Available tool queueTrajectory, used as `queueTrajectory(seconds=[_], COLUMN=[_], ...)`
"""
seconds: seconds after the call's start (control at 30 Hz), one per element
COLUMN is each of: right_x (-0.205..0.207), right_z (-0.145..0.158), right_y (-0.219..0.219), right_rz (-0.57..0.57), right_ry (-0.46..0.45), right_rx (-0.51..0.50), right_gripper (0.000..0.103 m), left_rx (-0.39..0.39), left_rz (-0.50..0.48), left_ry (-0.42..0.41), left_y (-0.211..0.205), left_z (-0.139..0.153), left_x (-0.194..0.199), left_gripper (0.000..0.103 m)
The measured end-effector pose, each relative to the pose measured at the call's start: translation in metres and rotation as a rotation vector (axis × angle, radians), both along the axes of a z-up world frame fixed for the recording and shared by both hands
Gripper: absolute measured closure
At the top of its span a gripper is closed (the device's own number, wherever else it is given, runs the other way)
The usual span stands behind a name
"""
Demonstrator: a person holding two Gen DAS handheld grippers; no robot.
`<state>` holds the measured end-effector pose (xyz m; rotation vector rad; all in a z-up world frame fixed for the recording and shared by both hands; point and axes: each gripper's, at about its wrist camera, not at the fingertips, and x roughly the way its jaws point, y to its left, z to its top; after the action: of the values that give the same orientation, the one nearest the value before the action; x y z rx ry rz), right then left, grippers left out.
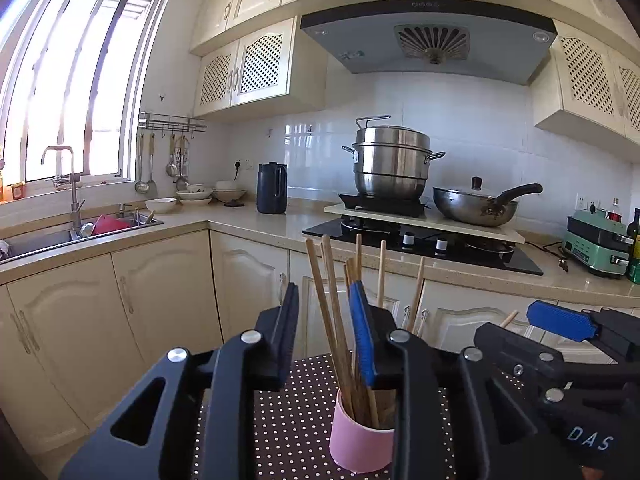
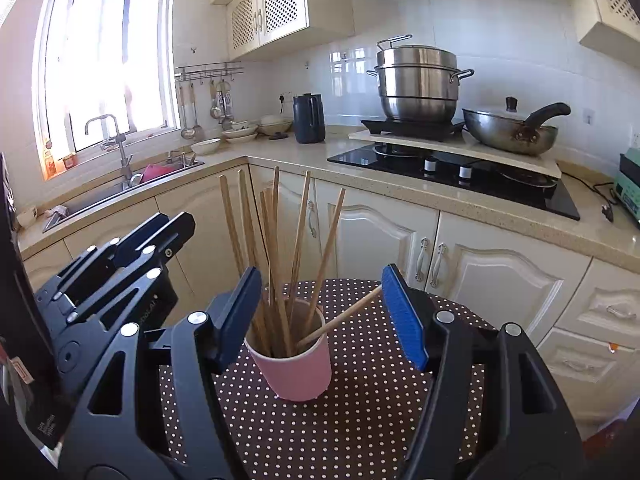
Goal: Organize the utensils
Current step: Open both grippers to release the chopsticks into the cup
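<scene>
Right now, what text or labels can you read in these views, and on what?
"DAS": white letters on the right hand-held gripper, on its body low at the right of the left wrist view.
Small white print on the left hand-held gripper, in the right wrist view: too blurred to read.
Markings on the range hood panel: too small.
Jar label on the windowsill: unreadable.

In the left wrist view the left claw (image 1: 324,332) hides the right side of the cup (image 1: 360,440), and the chopsticks' (image 1: 340,320) lower ends are lost inside it. Right of the cup, the right claw (image 1: 560,322) is cut by the edge. Beyond it, utensils (image 1: 176,164) hanging by the window are too small to identify.
</scene>
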<state>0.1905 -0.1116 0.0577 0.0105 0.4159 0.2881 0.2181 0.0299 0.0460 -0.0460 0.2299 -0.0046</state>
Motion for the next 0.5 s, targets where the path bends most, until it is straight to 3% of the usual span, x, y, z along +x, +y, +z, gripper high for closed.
queueTrajectory(seconds=[0.23, 0.5], right_x=[-0.034, -0.069], right_z=[0.004, -0.015], right_y=[-0.011, -0.027], right_rz=[-0.025, -0.056], right_ry=[-0.042, -0.052], right_rx=[-0.002, -0.025], right_gripper=[0.025, 0.014], left_rx=[0.011, 0.022], left_rz=[-0.031, -0.037], left_ry=[-0.027, -0.006], left_y=[-0.004, -0.011], left_z=[0.006, -0.01], left_x=[-0.043, -0.081], left_gripper=[0.054, 0.04])
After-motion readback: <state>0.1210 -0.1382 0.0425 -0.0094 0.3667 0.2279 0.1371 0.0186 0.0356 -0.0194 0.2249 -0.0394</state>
